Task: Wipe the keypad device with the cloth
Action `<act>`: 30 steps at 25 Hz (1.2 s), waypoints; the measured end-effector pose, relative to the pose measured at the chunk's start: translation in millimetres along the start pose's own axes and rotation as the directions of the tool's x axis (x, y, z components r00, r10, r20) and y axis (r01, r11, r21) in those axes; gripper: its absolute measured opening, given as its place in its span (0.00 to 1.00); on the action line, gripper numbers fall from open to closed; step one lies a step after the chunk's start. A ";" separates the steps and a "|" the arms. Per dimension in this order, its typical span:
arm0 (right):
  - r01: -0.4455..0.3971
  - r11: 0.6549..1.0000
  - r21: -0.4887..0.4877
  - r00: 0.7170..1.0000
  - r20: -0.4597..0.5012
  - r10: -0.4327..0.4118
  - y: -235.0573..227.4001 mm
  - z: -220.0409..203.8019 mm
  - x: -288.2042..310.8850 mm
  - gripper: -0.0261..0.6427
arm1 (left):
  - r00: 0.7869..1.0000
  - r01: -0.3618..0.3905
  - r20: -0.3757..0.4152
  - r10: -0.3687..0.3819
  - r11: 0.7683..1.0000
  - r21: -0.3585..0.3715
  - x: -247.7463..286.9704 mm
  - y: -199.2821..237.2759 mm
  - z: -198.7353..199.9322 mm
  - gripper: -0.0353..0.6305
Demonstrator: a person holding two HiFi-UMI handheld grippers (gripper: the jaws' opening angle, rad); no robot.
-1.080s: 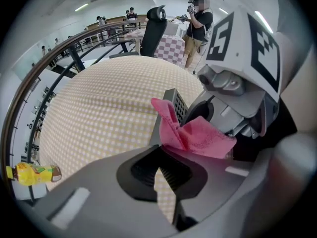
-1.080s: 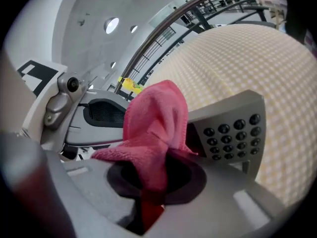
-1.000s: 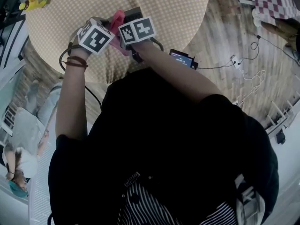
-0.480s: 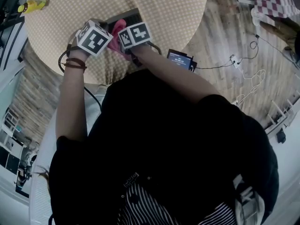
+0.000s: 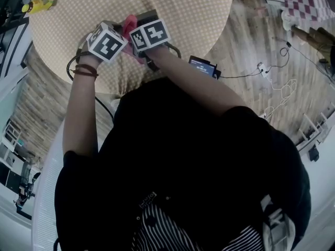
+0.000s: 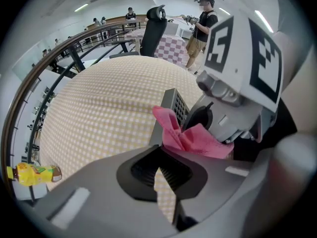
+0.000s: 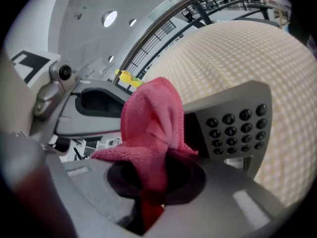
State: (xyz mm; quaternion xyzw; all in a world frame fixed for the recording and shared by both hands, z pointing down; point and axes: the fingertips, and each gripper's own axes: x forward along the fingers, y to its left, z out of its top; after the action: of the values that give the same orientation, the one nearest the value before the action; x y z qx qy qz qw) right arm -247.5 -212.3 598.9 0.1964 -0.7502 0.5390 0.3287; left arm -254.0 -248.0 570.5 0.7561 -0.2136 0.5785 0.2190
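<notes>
The keypad device (image 7: 233, 123) stands on the table (image 5: 183, 4), cloth (image 7: 148, 123) at its left, bottle (image 5: 36, 4) far left.

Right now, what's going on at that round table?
A person holds a tool in each hand over the round table. The right tool is clamped on a pink cloth held against a grey keypad device. The left tool seems to grip the device's edge, steadying it.
</notes>
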 end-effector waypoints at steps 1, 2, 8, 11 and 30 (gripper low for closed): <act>0.011 1.000 -0.016 1.000 -0.018 -0.011 -2.5 -6.7 3.5 0.13 | 1.000 0.002 0.000 -0.002 1.000 0.000 -0.1 -0.3 0.4 0.06; 0.024 0.999 -0.038 0.999 -0.038 -0.026 -5.3 -14.5 7.5 0.13 | 1.000 0.004 0.000 -0.004 1.000 0.001 0.0 -0.6 0.6 0.06; 0.037 0.999 -0.014 0.993 -0.114 -0.038 -22.7 -53.8 28.3 0.13 | 1.000 -0.004 0.006 0.004 1.000 -0.003 0.9 -0.1 -0.9 0.06; 0.045 0.998 -0.040 0.991 -0.126 -0.049 -23.9 -58.2 32.4 0.13 | 1.000 -0.008 0.011 0.008 1.000 -0.008 1.0 1.6 -2.2 0.06; -0.003 0.983 -0.181 0.992 0.125 0.026 23.5 -21.6 -99.9 0.14 | 0.830 -0.112 0.438 0.344 0.873 -0.474 -90.2 -24.2 12.5 0.06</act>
State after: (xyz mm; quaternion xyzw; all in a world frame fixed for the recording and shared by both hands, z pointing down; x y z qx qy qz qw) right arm -186.1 -189.9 516.9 0.1943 -0.8167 0.4575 0.2930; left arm -251.8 -229.2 478.1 0.7825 -0.4765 0.3189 0.2426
